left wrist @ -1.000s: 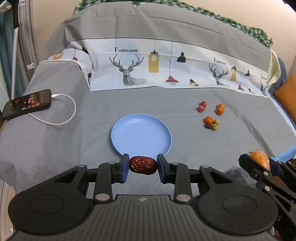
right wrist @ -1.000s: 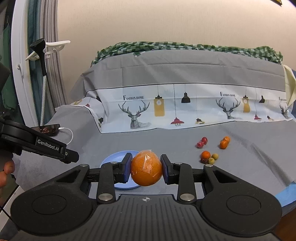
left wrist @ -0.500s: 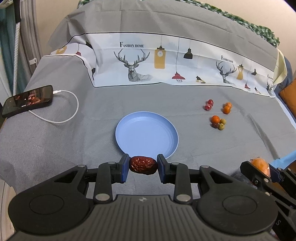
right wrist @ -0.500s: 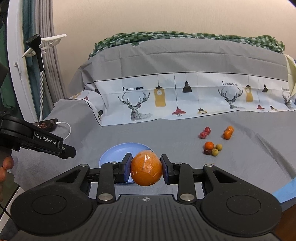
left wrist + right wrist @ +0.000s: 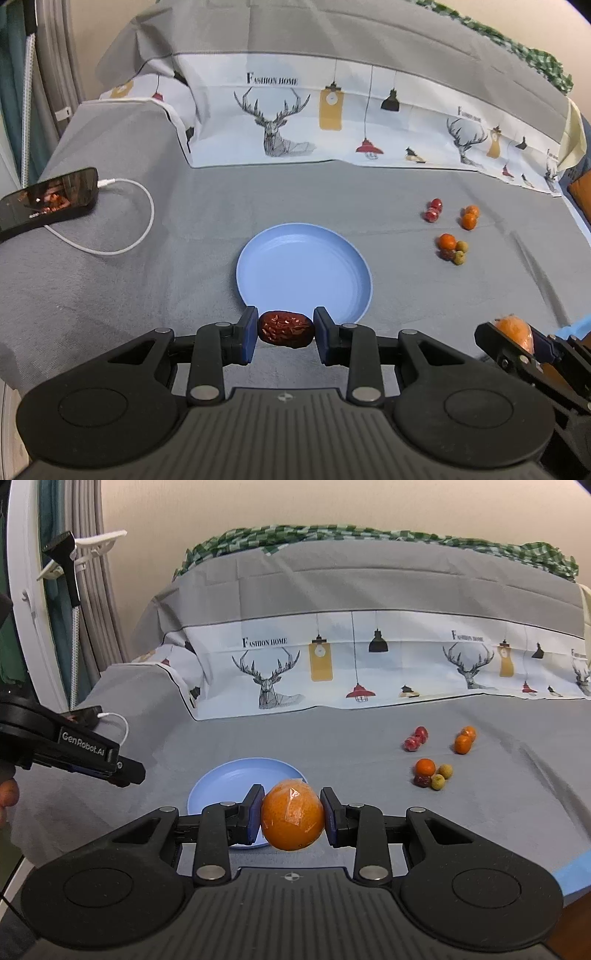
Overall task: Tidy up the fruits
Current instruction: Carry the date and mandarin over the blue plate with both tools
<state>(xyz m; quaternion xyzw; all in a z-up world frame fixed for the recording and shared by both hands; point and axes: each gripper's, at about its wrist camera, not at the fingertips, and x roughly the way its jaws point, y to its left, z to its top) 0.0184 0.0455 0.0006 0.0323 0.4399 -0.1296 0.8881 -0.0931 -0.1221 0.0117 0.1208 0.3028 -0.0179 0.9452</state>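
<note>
My left gripper [image 5: 285, 329] is shut on a dark red wrinkled date [image 5: 284, 328] and holds it just above the near rim of the empty blue plate [image 5: 303, 269]. My right gripper [image 5: 291, 818] is shut on a plastic-wrapped orange [image 5: 291, 818], held above the table to the right of the plate [image 5: 229, 779]. The right gripper with its orange also shows in the left wrist view [image 5: 513, 328]. The left gripper's side shows in the right wrist view [image 5: 110, 764].
Small fruits lie in a loose group on the grey cloth to the right of the plate: red ones [image 5: 433, 210], small oranges [image 5: 469, 218], an orange with green ones [image 5: 451, 248]. A phone [image 5: 48, 197] on a white cable [image 5: 122, 243] lies at the far left.
Both grippers have moved forward toward the plate with their fruit still held. The plate and loose fruits have not moved.
</note>
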